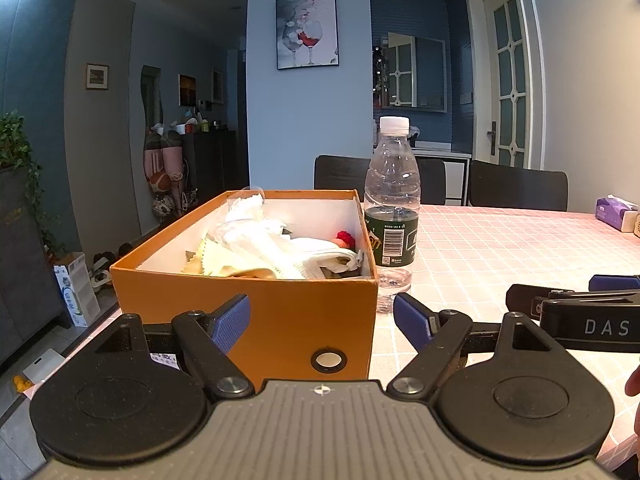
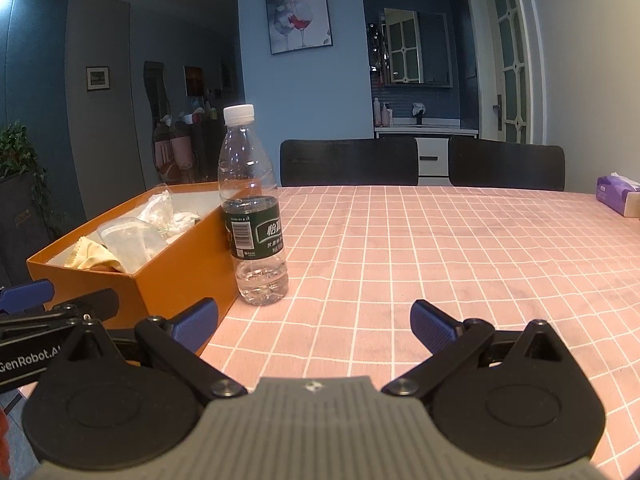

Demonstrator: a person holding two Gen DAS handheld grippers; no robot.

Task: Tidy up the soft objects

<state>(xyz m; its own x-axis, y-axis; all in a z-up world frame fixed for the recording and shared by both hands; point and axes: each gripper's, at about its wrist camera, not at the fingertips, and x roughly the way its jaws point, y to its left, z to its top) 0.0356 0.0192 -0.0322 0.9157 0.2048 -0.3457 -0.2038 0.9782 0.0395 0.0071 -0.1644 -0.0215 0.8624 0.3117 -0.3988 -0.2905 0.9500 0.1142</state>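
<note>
Soft cloths [image 1: 276, 252] lie heaped inside an orange box [image 1: 248, 312] on the table [image 2: 440, 260], beside a water bottle [image 2: 254, 216]. They look light and limp; pinch a raised fold. Left tool [image 1: 322, 320] and right tool [image 2: 314, 322] gape wide, empty.

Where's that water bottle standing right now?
The water bottle stands upright on the pink checked tablecloth, right beside the orange box, near its front corner.
</note>
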